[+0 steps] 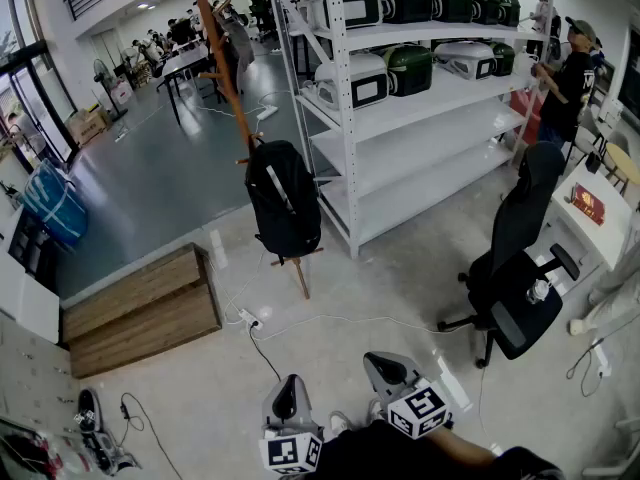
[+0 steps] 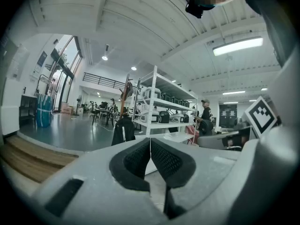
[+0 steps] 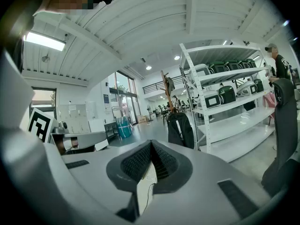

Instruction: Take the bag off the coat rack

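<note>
I hold both grippers low and close to my body, at the bottom edge of the head view, side by side and pointing forward. The left gripper (image 1: 287, 388) sits just beside the right gripper (image 1: 388, 368), and their marker cubes face up toward me. In the left gripper view the 2 ribbed pads (image 2: 140, 159) are pressed together with nothing between them. The right gripper view shows its pads (image 3: 161, 162) meeting too, also empty.

The bag (image 1: 283, 208) — a black backpack with a pale stripe — hangs on the coat rack (image 1: 222, 58), a wooden pole whose feet stand on the pale floor, well ahead of both grippers. It hangs upright against the pole's lower half, near the corner post of a white shelf unit (image 1: 420, 148) loaded with appliances. Neither gripper touches it.

A wooden platform (image 1: 140, 308) lies left of the rack and a black office chair (image 1: 515, 258) stands to the right. A person (image 1: 568, 78) in dark clothes stands at the far end of the shelves.
</note>
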Demonstrator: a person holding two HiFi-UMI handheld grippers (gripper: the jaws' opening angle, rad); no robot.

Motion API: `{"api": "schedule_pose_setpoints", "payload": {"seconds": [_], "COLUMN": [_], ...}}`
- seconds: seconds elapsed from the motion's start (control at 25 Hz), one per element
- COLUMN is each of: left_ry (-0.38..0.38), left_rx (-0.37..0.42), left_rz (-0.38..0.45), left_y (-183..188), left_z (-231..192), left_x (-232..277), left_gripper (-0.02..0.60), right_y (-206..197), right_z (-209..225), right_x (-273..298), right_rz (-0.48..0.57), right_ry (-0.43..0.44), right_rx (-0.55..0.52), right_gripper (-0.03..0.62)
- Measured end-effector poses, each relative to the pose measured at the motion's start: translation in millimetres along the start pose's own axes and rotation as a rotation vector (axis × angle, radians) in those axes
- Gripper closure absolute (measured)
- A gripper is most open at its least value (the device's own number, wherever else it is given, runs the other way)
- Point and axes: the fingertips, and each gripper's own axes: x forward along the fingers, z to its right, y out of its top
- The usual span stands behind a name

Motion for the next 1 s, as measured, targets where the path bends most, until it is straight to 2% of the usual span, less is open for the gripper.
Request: {"api": "schedule_pose_setpoints", "payload": {"seconds": [0.44, 1.0], "left_ry": [0.002, 0.025], "left_rx": [-0.007, 0.008], "left_rz": [0.002, -0.009], "left_y": [-1.0, -1.5], "left_z": [10.2, 32.3], "left_x": [5.2, 26.4], "left_gripper": [0.563, 0.563], "right_y": [1.2, 0.5], "right_z": [6.4, 38.0], "right_x": [-3.4, -10.7], "right_rz": [0.007, 0.003], "right_ry": [0.022, 0.050], "right_rx": [-0.008, 0.025], "right_gripper": [0.582, 0.582]}}
